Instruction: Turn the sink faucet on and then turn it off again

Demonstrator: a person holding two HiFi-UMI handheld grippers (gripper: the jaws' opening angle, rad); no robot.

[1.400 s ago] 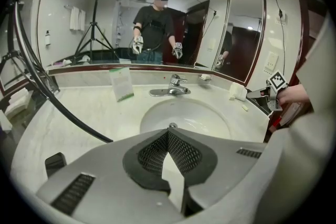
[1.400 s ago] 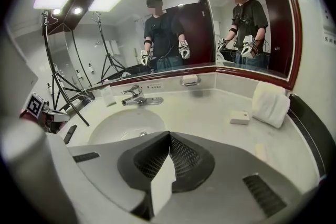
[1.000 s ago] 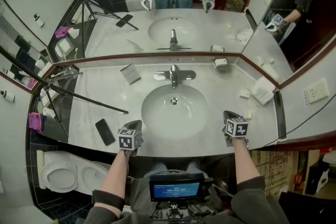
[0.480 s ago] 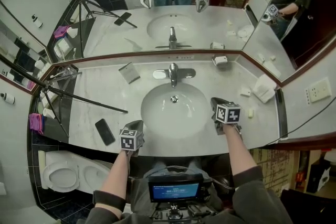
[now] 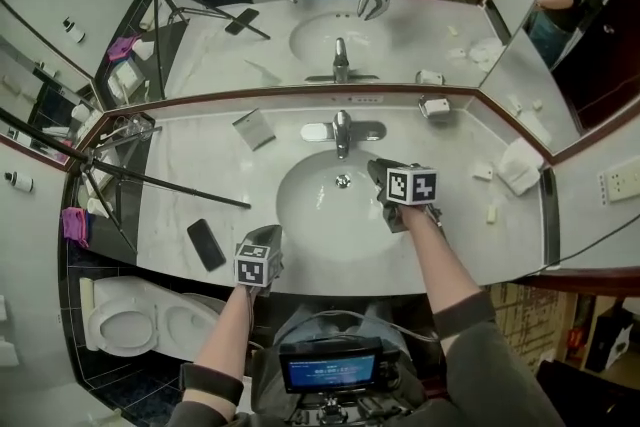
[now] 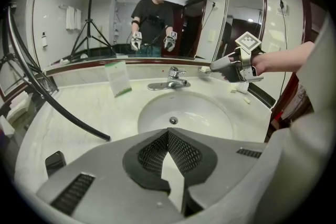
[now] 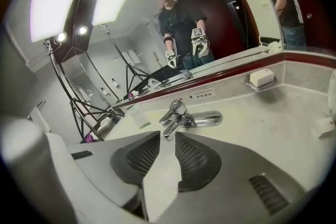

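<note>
Overhead, in the head view, the faucet [image 5: 342, 130] stands at the middle of the counter's [image 5: 190, 165] back edge, behind the basin [image 5: 305, 207]. The right gripper [image 5: 376, 171] hovers over the basin just short of it, and the left gripper [image 5: 266, 235] waits at the front edge.

Left gripper view: jaws pressed together on nothing.

Right gripper view: the jaws have just been opening. They now stand partly apart and empty, lined up on the lever [image 7: 173, 108] but not yet around it. The lever is rigid polished chrome, probably slippery; its free end looks the best hold.

Bright even lighting, glaring light panels [image 7: 50, 10], strong fisheye bending, dark vignetted corners
</note>
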